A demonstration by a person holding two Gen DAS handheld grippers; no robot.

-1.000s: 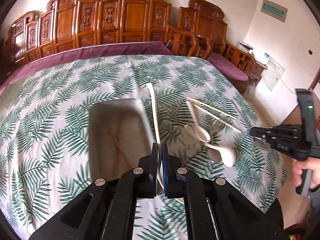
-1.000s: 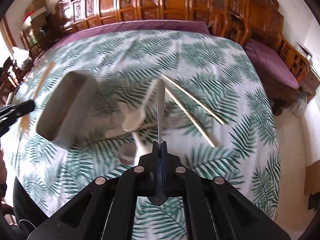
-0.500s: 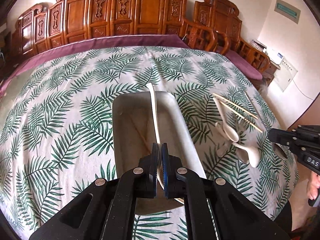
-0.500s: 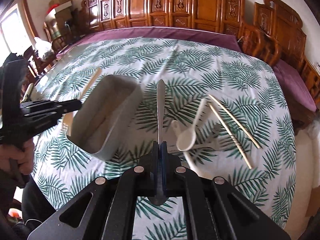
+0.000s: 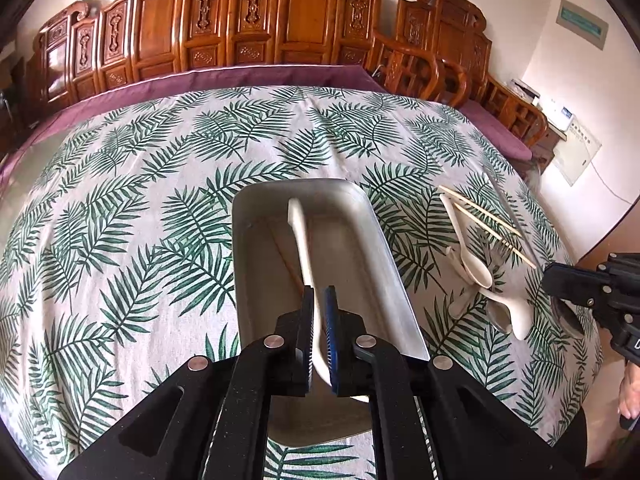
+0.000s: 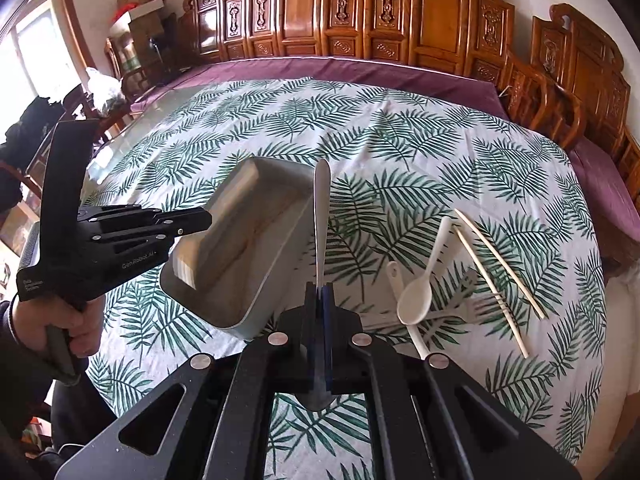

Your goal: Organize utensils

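Note:
A grey metal tray (image 5: 384,240) lies on the leaf-print cloth under my left gripper (image 5: 318,300). The left jaws are opening. A cream spoon (image 5: 300,236) runs between them without the pads pressing on it, its handle tip down inside the tray beside a wooden chopstick (image 5: 286,256). My right gripper (image 6: 320,292) is shut on a metal spoon (image 6: 321,208), whose handle sticks forward over the tray's (image 6: 240,216) right rim. The left gripper (image 6: 200,220) shows at the tray's left side, and the right gripper (image 5: 552,280) at the table's right.
To the right of the tray lie two cream spoons (image 6: 416,300), metal forks (image 6: 476,304) and a pair of chopsticks (image 6: 496,264). Carved wooden chairs (image 6: 440,20) line the far side. The table's edge falls off at the right.
The left gripper came over the tray, its jaws parted a little and the cream spoon's tip sank into the tray. The right gripper carried the metal spoon leftward to the tray.

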